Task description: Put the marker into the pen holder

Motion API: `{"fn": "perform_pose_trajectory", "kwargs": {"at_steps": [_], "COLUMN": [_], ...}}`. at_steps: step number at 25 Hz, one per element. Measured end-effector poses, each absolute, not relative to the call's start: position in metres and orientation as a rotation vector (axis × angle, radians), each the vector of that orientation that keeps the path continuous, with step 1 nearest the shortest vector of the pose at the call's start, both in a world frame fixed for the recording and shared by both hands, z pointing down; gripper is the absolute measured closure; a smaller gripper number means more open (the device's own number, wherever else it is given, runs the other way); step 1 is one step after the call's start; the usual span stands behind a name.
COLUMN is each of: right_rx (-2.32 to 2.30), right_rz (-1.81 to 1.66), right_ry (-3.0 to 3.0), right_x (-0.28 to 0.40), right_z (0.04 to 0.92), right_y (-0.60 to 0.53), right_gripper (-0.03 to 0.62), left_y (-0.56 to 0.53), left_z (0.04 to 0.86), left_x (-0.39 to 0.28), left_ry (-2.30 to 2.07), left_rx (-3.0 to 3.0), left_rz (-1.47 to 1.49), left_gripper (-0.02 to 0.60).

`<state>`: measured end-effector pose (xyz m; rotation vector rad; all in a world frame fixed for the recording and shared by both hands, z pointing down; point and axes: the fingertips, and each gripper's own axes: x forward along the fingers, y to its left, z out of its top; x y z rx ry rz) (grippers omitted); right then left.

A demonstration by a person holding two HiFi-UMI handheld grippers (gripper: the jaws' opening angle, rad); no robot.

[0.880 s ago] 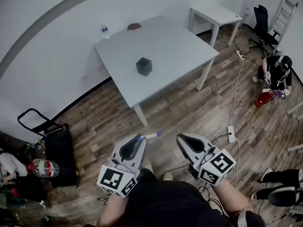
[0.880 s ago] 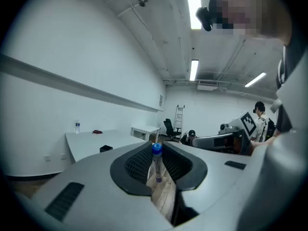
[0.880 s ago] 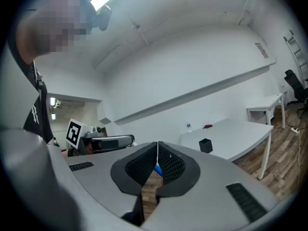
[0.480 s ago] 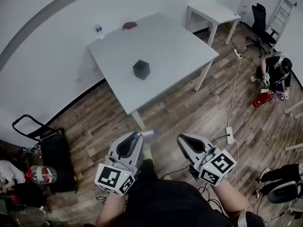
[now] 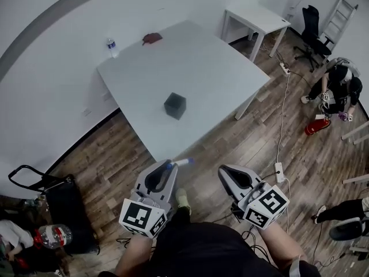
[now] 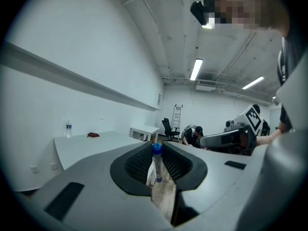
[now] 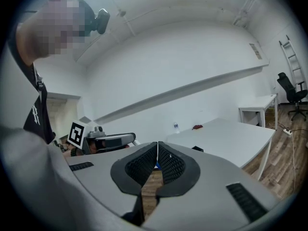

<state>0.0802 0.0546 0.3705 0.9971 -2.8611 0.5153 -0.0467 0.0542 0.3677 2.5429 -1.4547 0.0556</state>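
Head view: marker gripped, pen holder well ahead

We hold the marker (image 5: 182, 163) crosswise in the left gripper (image 5: 170, 167). Its jaws are clamped on the barrel and one end pokes out to the right, a grip that should let us tip it upright over the opening. The right gripper (image 5: 222, 171) rides just beside it, jaws pressed together on nothing. The dark pen holder (image 5: 174, 105) stands on the white table (image 5: 219, 68), close to its near edge and well apart from us. Bare tabletop surrounds it, and the bottle (image 5: 110, 46) sits at the far edge, so our approach looks open.
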Motion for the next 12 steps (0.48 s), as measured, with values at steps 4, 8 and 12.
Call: {"fn": "perform_pose_trajectory", "kwargs": {"at_steps": [4,8,12], "right_rx": [1.013,1.023,1.029], "right_rz": [0.509,0.478,0.458], "right_ry": [-2.851,-2.858,-2.854], "right_x": [0.047,0.023,0.012], "right_z": [0.368,0.36,0.358], "right_y": [0.015,-0.013,-0.028], "right_gripper": [0.577,0.577,0.577], "left_y": [0.013,-0.023,-0.049], "left_z": [0.37,0.373,0.377], "left_x": [-0.073,-0.094,-0.104], "left_ry": [-1.42,-1.417,-1.429], "left_rx": [2.556,2.573,2.588], "left_rz": [0.058,0.065,0.082], "left_gripper": [0.515,0.515,0.515]}}
